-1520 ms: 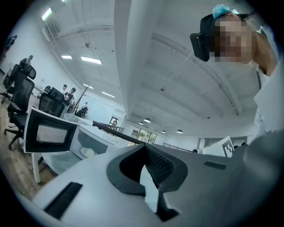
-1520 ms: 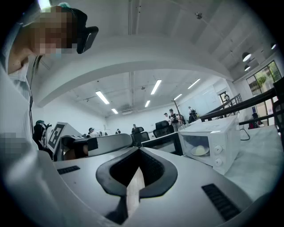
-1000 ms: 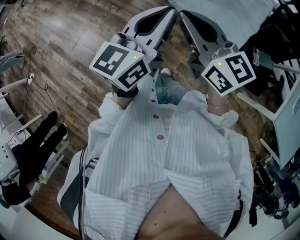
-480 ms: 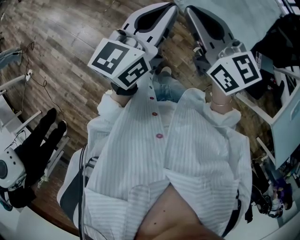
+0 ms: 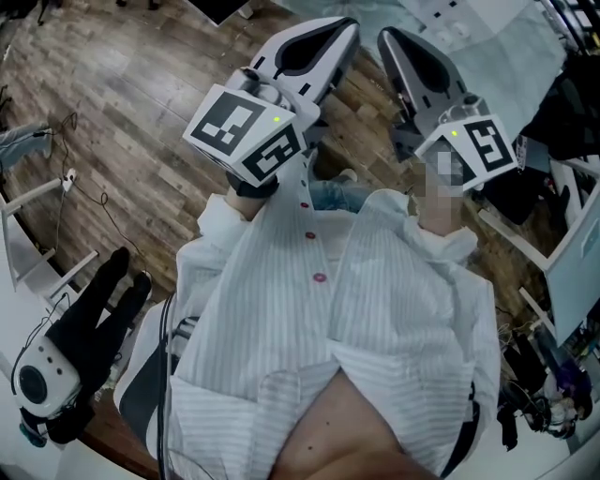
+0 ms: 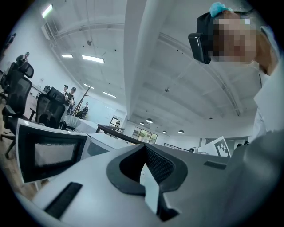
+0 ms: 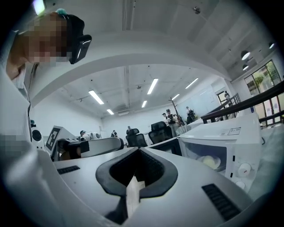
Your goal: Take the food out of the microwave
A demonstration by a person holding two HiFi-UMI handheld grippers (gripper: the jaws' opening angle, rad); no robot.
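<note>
Food (image 7: 209, 162) – pale rounded lump, dim behind glass of shut door, inside white boxy microwave (image 7: 235, 142) with round knobs. Door likely needs opening first. Right tongs (image 5: 386, 37) and left tongs (image 5: 347, 28) – both pressed together, empty, pointed ahead side by side, apparently carry posture, well short of microwave. Smooth grey shells, ribbed dark pads.

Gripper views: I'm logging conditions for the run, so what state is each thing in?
left gripper, shut and empty
right gripper, shut and empty
microwave, door shut
food, inside the microwave behind its window
</note>
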